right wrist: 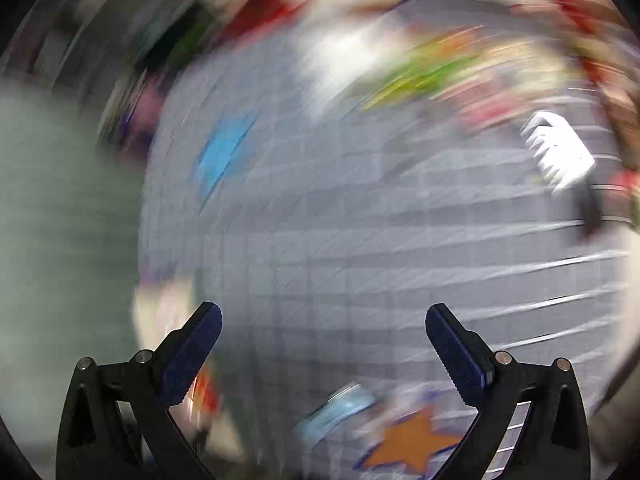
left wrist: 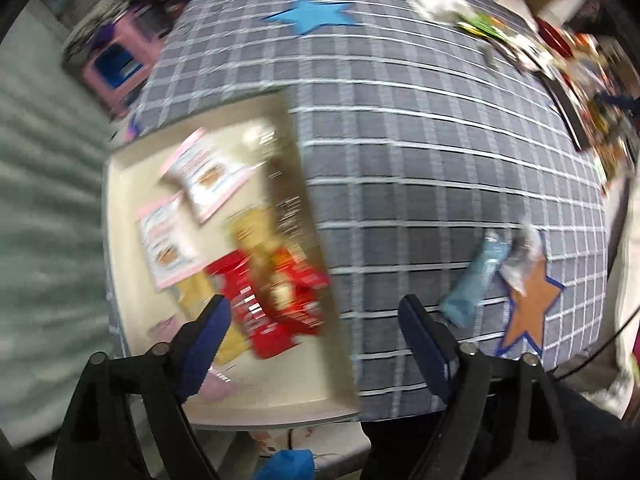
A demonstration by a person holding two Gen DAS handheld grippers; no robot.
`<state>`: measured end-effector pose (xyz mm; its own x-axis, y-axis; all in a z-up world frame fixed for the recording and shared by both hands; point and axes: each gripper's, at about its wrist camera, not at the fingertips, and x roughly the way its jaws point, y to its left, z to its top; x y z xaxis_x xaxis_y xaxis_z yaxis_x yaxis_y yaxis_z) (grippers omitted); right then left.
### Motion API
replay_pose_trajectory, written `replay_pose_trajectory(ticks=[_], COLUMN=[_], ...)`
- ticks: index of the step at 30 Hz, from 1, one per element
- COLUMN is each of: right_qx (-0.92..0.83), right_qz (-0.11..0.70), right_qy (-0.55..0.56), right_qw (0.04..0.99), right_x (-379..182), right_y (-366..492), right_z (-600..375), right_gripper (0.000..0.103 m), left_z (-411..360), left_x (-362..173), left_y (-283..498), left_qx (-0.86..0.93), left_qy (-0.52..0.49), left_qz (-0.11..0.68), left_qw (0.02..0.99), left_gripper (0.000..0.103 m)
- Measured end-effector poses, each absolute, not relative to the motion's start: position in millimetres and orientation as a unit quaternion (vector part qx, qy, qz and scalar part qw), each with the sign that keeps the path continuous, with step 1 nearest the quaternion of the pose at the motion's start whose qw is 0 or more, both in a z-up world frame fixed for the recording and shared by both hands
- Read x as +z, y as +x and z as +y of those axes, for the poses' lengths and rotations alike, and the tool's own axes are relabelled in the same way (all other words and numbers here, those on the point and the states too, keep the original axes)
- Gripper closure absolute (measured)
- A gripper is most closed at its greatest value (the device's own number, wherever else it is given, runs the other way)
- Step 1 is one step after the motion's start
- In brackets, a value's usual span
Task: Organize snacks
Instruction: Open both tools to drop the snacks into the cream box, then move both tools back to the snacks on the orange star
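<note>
a: we had both tongs wide and empty. left gripper [left wrist: 314, 320] hung over the tray [left wrist: 132, 168] edge, snacks piled inside, red packs [left wrist: 272, 300] on top.
b: and the right gripper [right wrist: 323, 326]?
a: over bare checked cloth [right wrist: 360, 240], view badly smeared. blue packet [left wrist: 476, 280] lay loose beside the orange star [left wrist: 528, 304].
b: then we judged that one next: slow down, straddle it across the short side, close gently.

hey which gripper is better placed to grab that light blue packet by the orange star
Probably right. The open right gripper has the light blue packet just below its fingers; the left gripper hangs over the tray edge, packet off to one side.
</note>
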<state>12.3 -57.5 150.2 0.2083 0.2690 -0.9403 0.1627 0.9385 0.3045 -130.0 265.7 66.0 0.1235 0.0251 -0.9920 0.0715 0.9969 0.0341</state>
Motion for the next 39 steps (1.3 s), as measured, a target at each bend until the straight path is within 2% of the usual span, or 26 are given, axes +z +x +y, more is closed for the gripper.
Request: replay_pose_trajectory(ticks=[5,11,15,20,25,28,34,39], right_qx=[-0.197,-0.319,-0.375,-0.391,-0.357,-0.294,-0.135,0.036], right_qz=[0.463,0.316,0.269,0.243,0.28,0.34,0.526,0.675], right_qy=[0.287,0.353,0.386,0.405,0.398,0.388,0.316,0.17], right_qw=[0.815,0.821,0.799,0.79,0.798,0.805,0.778,0.718], right_x=[230,299,316,321,312,275,172,84], right_y=[19,14,16,19,21,18,-14,-58], right_z=[-255,-407,-469,-500,-501,-466,-339,-187], right_gripper=[0.0,0.0,0.0,0.0,0.0,0.0,0.0,0.0], left_z=[213,173,165,168,165,160,156,163], left_x=[87,107,117,129,130,128,123,101], left_y=[-113,-126,-139,-152,-155,-152,-145,-137], left_qx=[-0.034,-0.008,0.026,0.054,0.071,0.07,0.06,0.036], left_qy=[0.049,0.064,0.065,0.046,0.043,0.045,0.058,0.071], left_qz=[0.661,0.655,0.653,0.663,0.671,0.672,0.665,0.68], left_qw=[0.748,0.753,0.754,0.745,0.736,0.736,0.742,0.729], left_gripper=[0.014,0.014,0.014,0.014,0.014,0.014,0.014,0.014])
